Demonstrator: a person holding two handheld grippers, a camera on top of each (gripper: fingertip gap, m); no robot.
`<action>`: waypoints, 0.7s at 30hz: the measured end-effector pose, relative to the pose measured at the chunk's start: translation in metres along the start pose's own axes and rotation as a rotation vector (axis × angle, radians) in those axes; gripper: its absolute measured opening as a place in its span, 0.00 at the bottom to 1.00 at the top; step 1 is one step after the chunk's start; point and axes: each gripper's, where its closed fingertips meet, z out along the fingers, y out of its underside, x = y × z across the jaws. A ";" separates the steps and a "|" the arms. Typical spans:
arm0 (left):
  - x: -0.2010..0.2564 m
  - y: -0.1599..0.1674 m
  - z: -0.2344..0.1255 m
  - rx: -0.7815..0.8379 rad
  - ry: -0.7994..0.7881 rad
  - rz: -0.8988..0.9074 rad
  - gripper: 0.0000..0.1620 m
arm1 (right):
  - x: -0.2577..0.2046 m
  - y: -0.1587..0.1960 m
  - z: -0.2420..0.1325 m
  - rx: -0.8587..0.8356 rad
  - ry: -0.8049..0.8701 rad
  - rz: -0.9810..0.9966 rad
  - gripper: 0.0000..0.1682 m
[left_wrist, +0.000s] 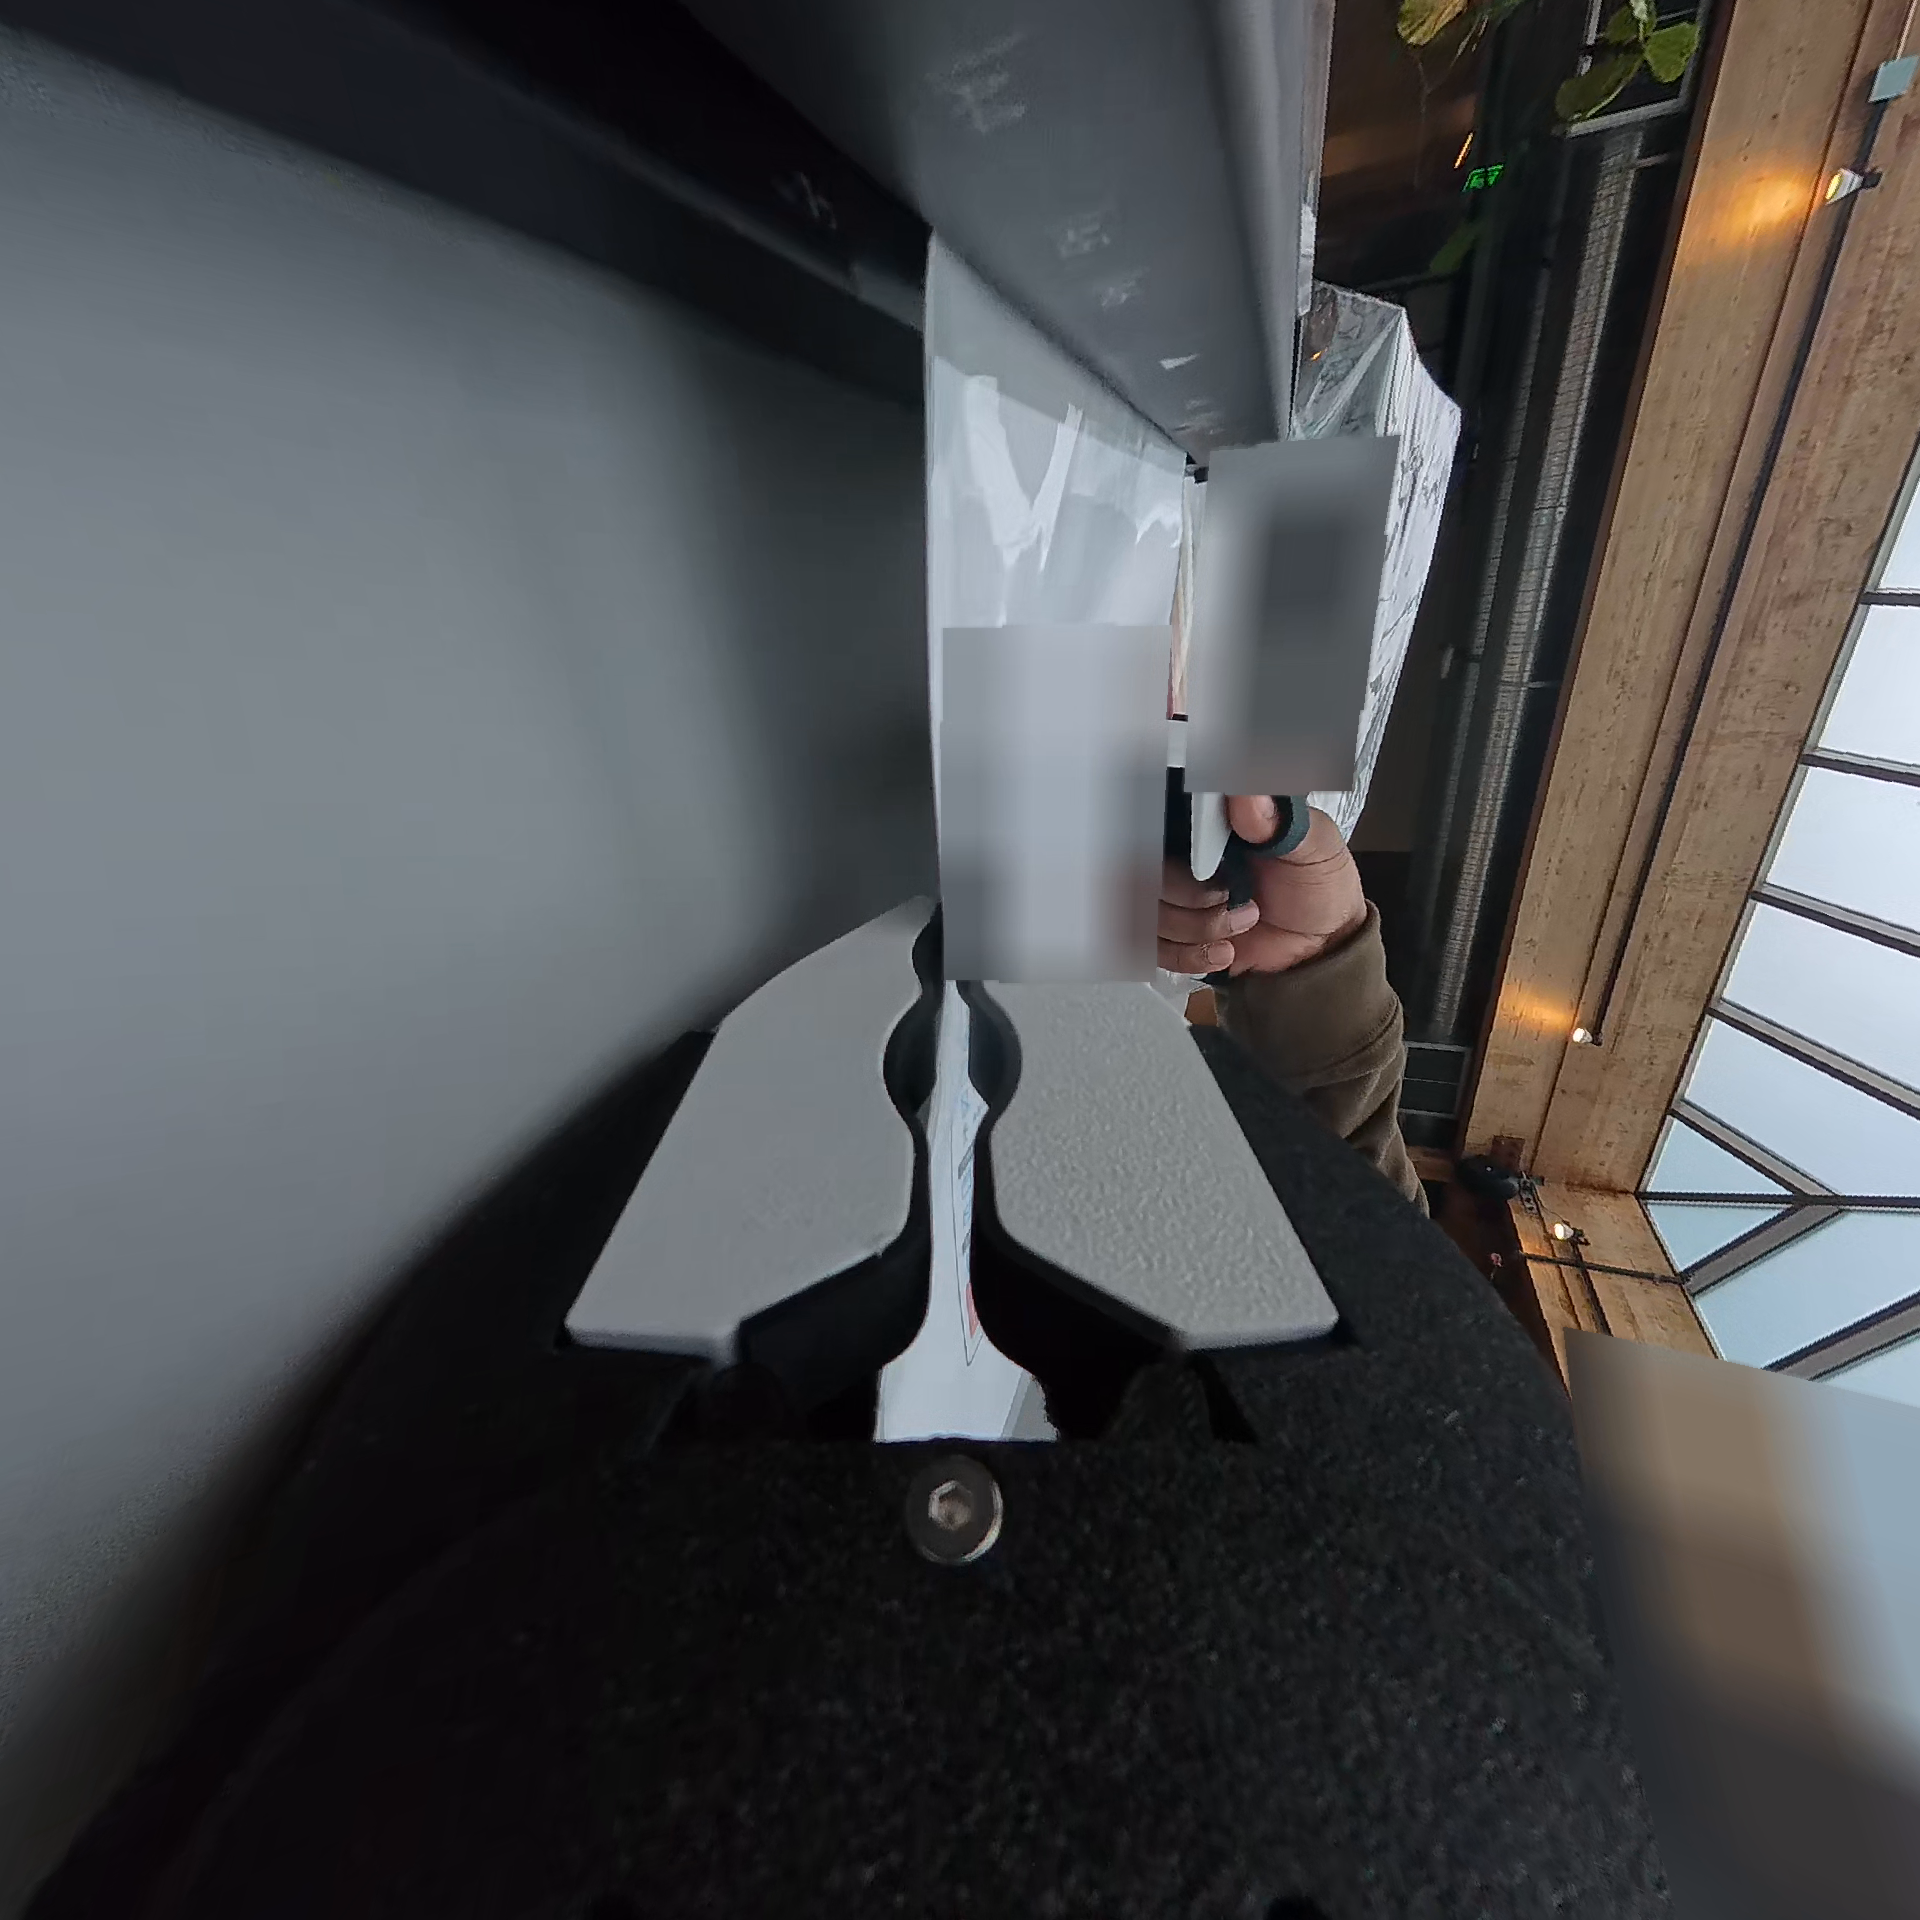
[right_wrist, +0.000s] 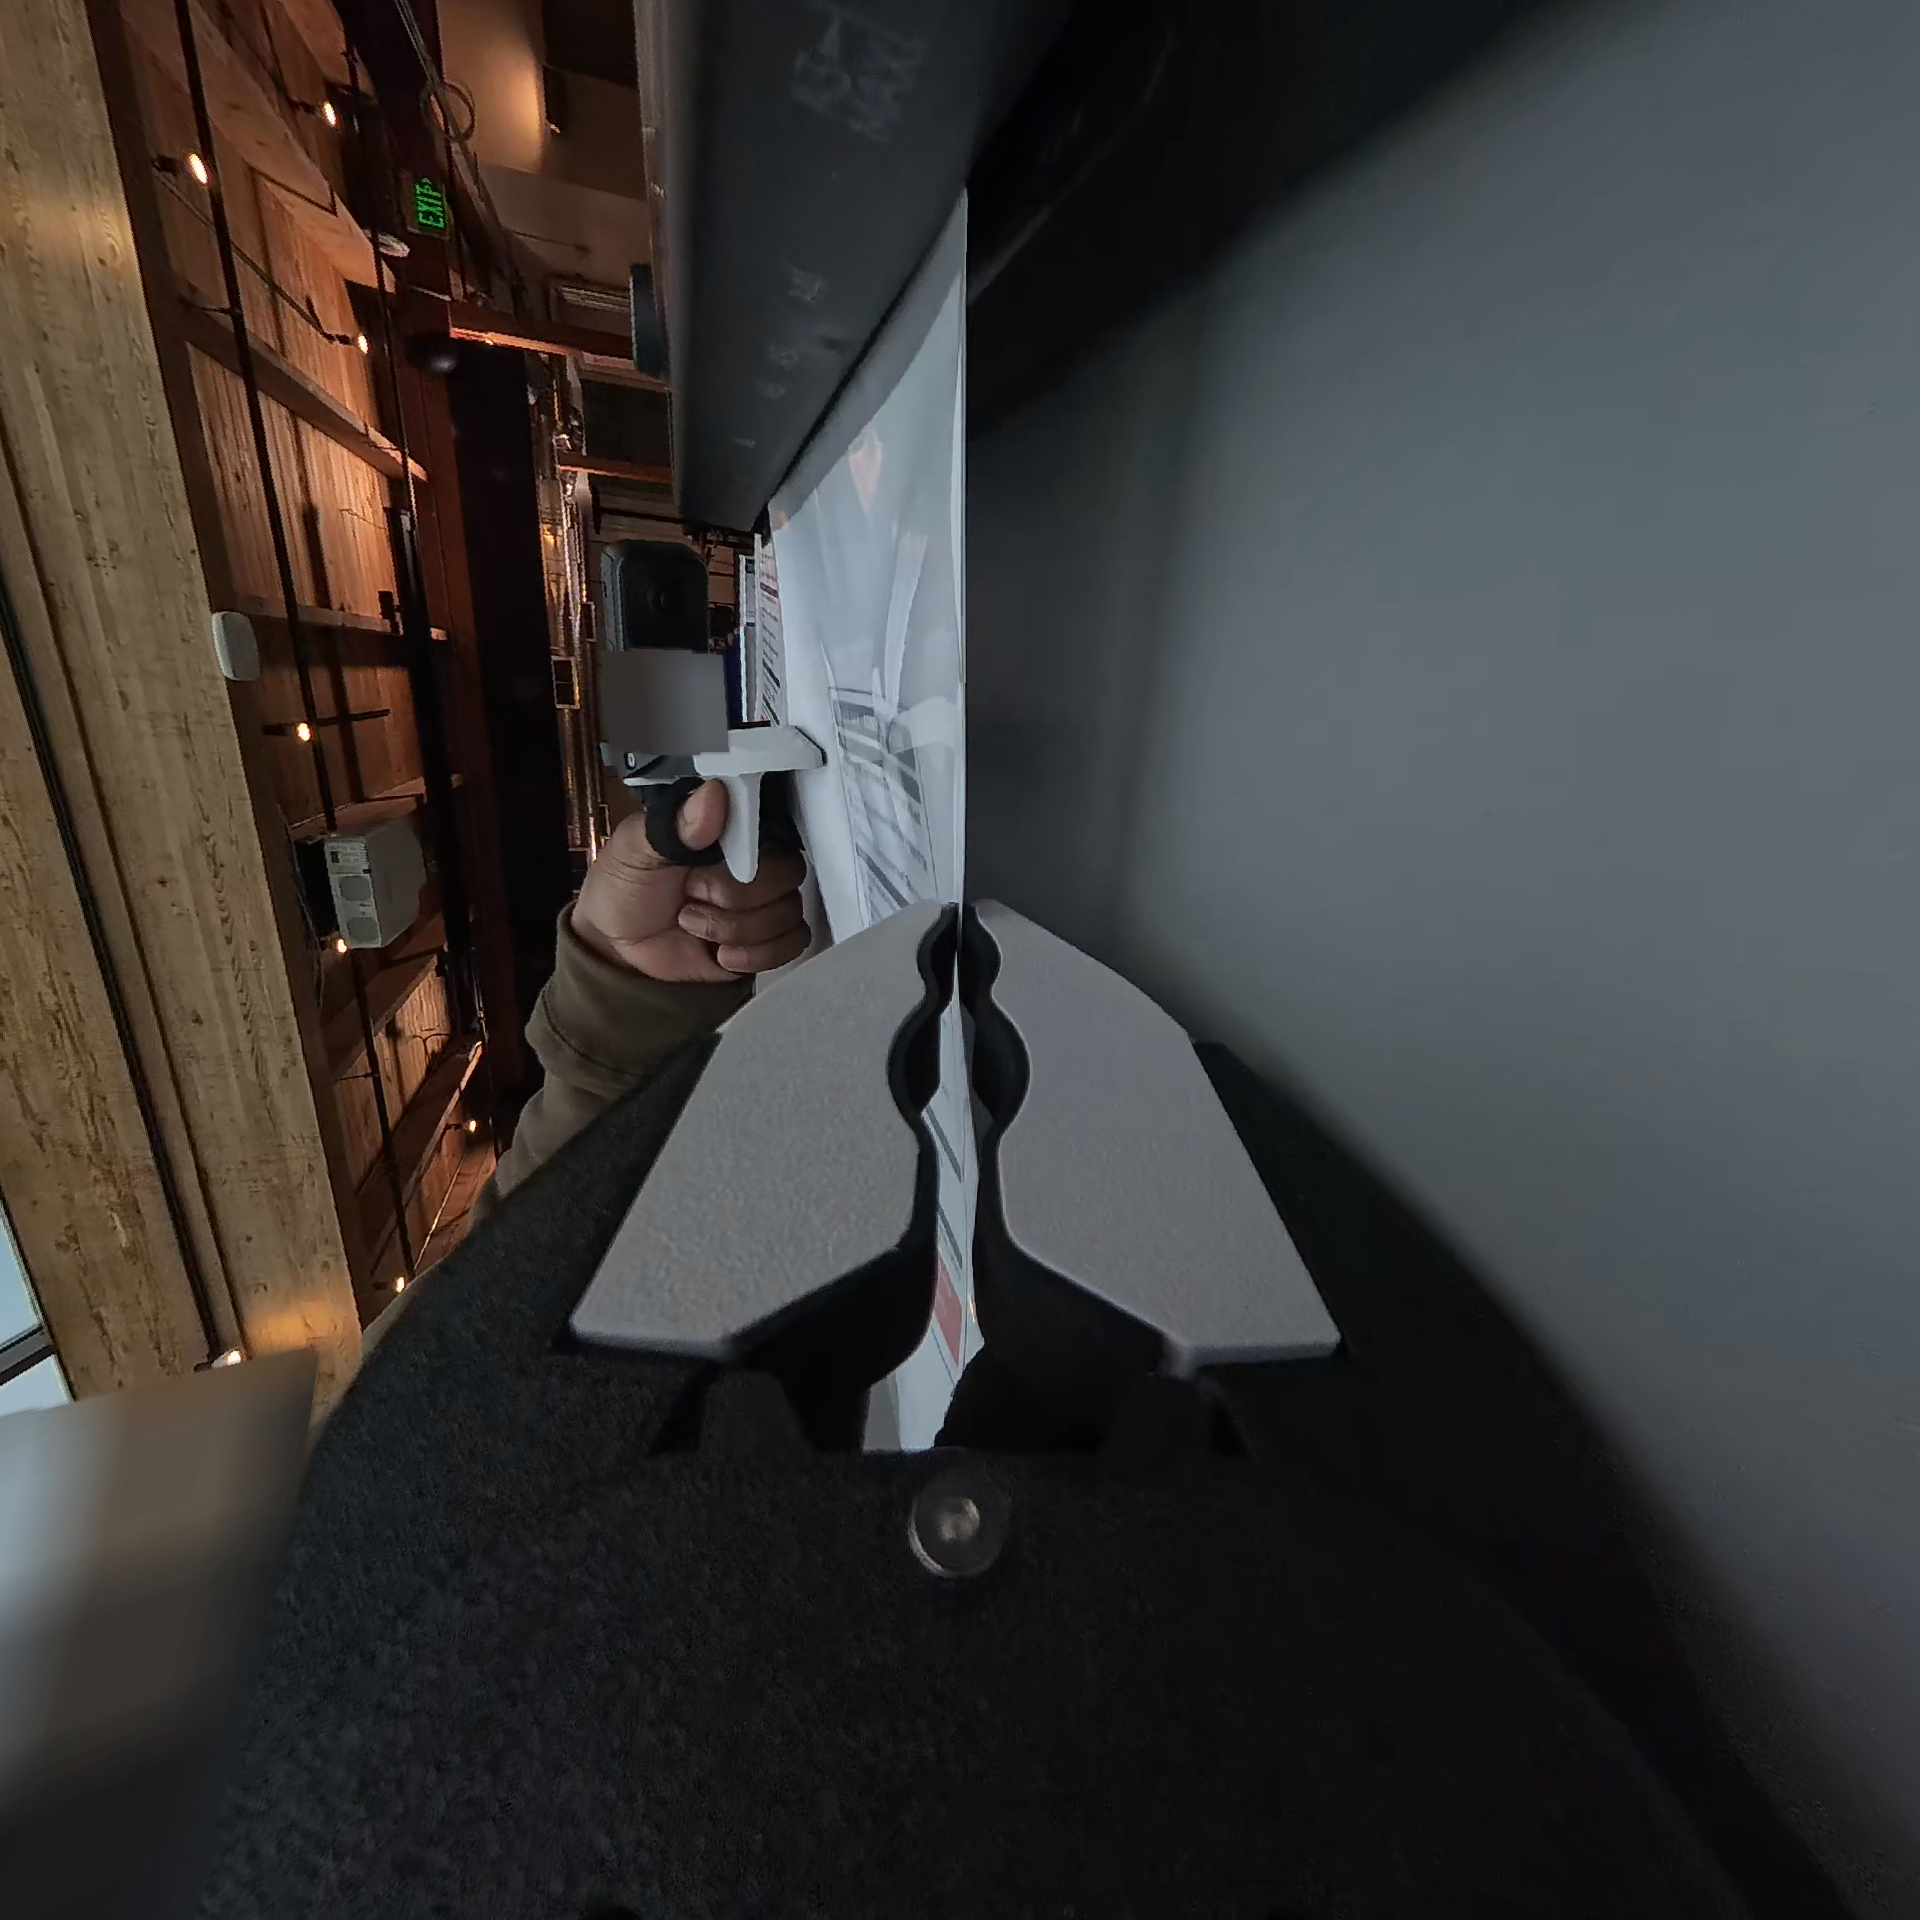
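Note:
A thin glossy white sheet with printed marks (left_wrist: 1039, 520) is seen edge-on in both views. My left gripper (left_wrist: 948, 935) is shut on one edge of it, and the sheet runs between its grey fingers (left_wrist: 1132, 1174). My right gripper (right_wrist: 961, 914) is shut on the opposite edge of the same sheet (right_wrist: 894, 644). Each view shows the other gripper farther off, held by a hand in a brown sleeve: the right one (left_wrist: 1236, 842) and the left one (right_wrist: 748, 769). The sheet's far end goes under a dark grey bar (left_wrist: 1101, 208), which also shows in the right wrist view (right_wrist: 790, 260).
A large flat grey surface (left_wrist: 416, 675) lies close along one side of the sheet, also in the right wrist view (right_wrist: 1455, 727). Beyond are wooden walls with small lamps (right_wrist: 312, 520), a green lit sign (right_wrist: 428, 203), windows (left_wrist: 1849, 883) and a plant (left_wrist: 1621, 52).

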 end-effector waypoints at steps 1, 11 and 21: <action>0.000 -0.001 0.000 0.001 -0.002 -0.001 0.00 | 0.000 0.000 0.000 0.001 -0.001 0.003 0.00; -0.002 -0.010 0.000 0.027 -0.021 0.003 0.00 | -0.001 -0.006 0.004 0.011 0.001 0.005 0.00; -0.003 -0.020 0.001 0.047 -0.030 0.004 0.00 | -0.001 -0.014 0.006 0.020 0.004 0.006 0.00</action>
